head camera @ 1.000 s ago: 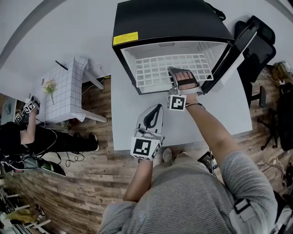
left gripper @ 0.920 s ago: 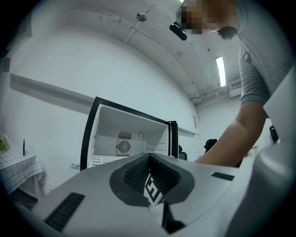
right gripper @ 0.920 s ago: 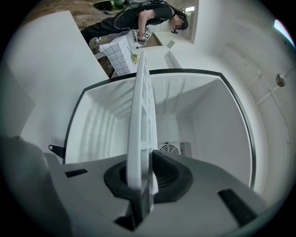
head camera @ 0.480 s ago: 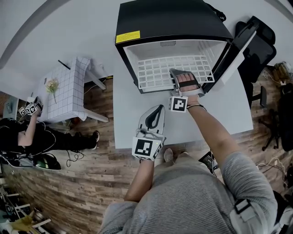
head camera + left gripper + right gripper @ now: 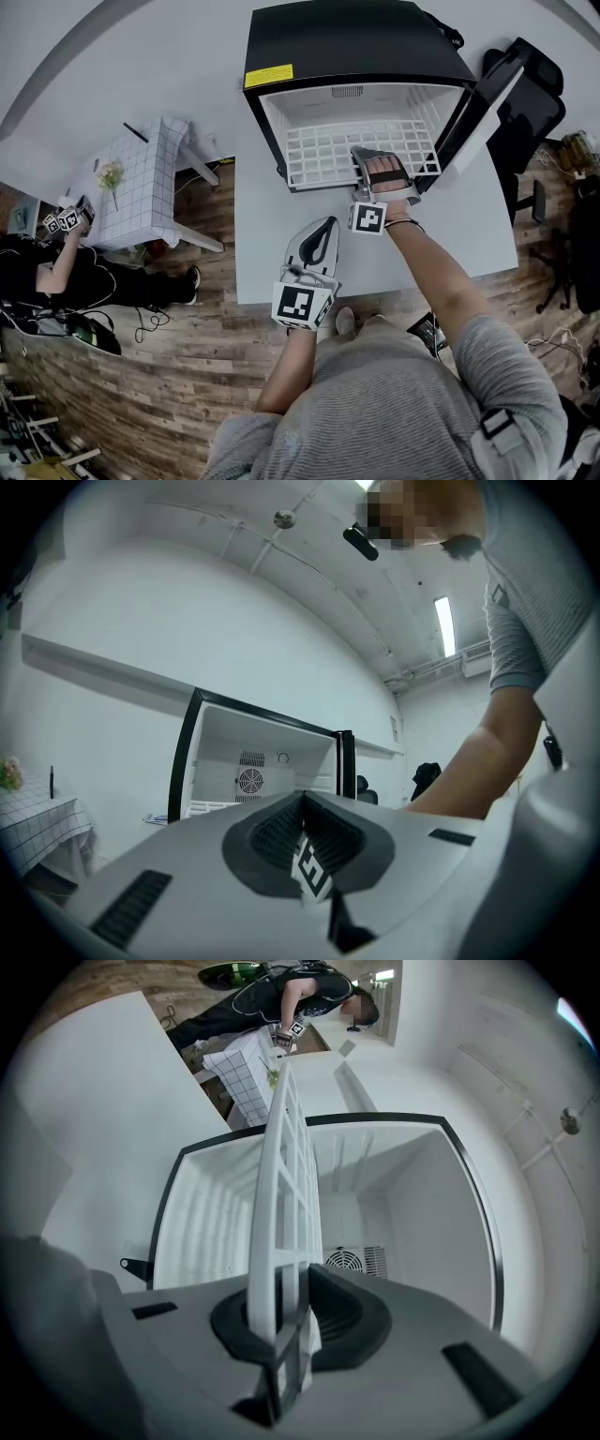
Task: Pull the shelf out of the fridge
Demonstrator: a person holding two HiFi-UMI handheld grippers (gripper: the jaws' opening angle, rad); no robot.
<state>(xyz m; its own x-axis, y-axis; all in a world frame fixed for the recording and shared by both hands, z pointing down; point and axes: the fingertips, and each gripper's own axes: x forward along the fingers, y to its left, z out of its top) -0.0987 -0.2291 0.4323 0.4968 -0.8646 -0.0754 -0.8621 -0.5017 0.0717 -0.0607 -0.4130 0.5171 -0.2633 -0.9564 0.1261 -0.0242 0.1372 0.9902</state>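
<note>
Nothing has shifted; right hand-held gripper (image 5: 286, 1321) stays clamped on the near edge of the shelf (image 5: 328, 150); left hand-held gripper (image 5: 324, 225) idles closed, empty. Best drawn nearward level, untwisted, clear of the fridge (image 5: 356, 42).

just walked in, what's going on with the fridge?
A person with a gripper in each hand is working at a small black fridge that stands on a white table with its door open. The right gripper is clamped on the front edge of the white wire shelf, which looks to be mostly inside the fridge. The left gripper is shut and empty, over the table in front of the fridge and clear of the shelf.
</note>
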